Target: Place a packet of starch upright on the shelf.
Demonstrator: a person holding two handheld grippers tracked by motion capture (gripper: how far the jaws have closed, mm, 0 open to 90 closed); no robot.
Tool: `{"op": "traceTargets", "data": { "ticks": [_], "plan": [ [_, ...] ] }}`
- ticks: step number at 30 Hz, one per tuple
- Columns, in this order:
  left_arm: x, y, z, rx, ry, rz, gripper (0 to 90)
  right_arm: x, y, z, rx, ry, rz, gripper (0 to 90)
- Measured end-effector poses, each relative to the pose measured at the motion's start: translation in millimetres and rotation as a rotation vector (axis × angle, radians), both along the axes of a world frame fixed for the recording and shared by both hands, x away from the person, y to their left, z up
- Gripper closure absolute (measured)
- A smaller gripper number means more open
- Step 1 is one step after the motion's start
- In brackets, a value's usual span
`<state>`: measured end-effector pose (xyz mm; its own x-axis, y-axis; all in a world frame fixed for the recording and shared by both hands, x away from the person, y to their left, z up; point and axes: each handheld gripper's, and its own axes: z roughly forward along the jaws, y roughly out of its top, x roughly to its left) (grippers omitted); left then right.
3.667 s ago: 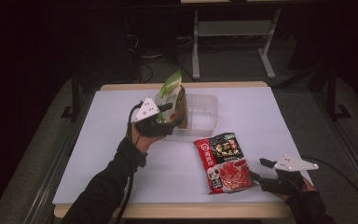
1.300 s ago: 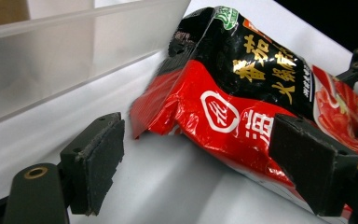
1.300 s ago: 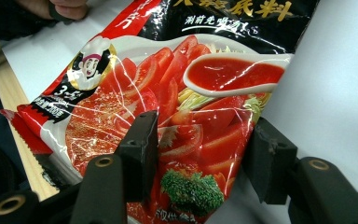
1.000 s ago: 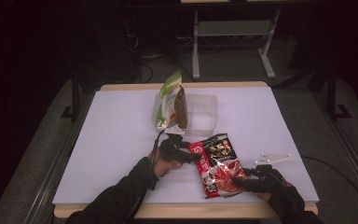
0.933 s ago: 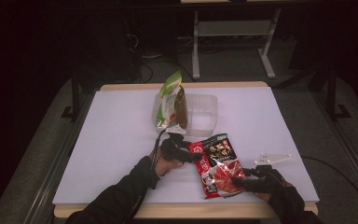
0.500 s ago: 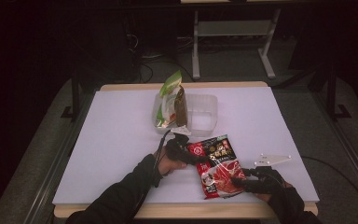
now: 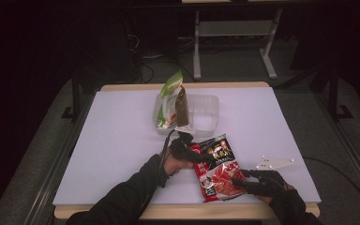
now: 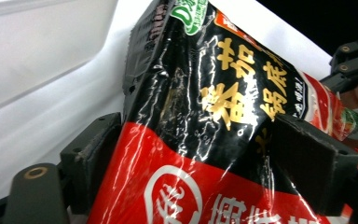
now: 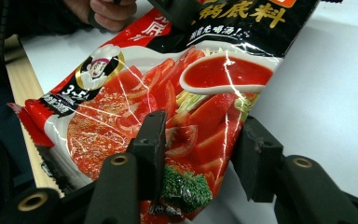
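A red and black soup-base packet lies near the table's front edge, its top end raised. My left gripper is shut on that top left end; in the left gripper view the packet bulges between the two pads. My right gripper holds the lower right edge. Its jaws have just been closing, and in the right gripper view they pinch the packet by its edge. A hand of the person shows at the packet's far end.
Behind the packet stands a clear plastic tub with a green snack bag and a brown packet upright in its left end. The white table top ends in a wooden front edge. A metal stand is beyond the table.
The left gripper has come down from the tub to the packet and taken its top end. The packet's top has swung right and lifted. The right gripper has moved onto its lower edge.
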<state>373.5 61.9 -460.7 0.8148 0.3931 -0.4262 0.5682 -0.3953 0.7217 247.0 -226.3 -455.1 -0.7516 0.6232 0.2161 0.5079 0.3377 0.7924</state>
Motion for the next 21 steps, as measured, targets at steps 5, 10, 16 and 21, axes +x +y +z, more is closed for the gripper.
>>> {"op": "traceTargets", "data": {
  "ticks": [5,10,16,21],
  "plan": [
    [0.2,2.8,-0.4,-0.029,0.014,0.002,20.6,-1.0,0.3,0.6,0.003,-0.022,-0.002,58.8],
    [1.1,5.0,0.0,-0.005,0.011,0.063,17.0,-2.6,0.6,1.6,0.004,-0.055,-0.002,61.9],
    [-0.3,7.7,0.2,-0.014,-0.003,-0.013,21.6,-3.5,-0.2,1.3,0.004,-0.066,0.0,63.3],
    [0.3,13.5,1.5,-0.049,-0.02,-0.069,35.3,-5.0,-3.3,1.2,0.027,-0.083,0.009,63.5]
  ]
}}
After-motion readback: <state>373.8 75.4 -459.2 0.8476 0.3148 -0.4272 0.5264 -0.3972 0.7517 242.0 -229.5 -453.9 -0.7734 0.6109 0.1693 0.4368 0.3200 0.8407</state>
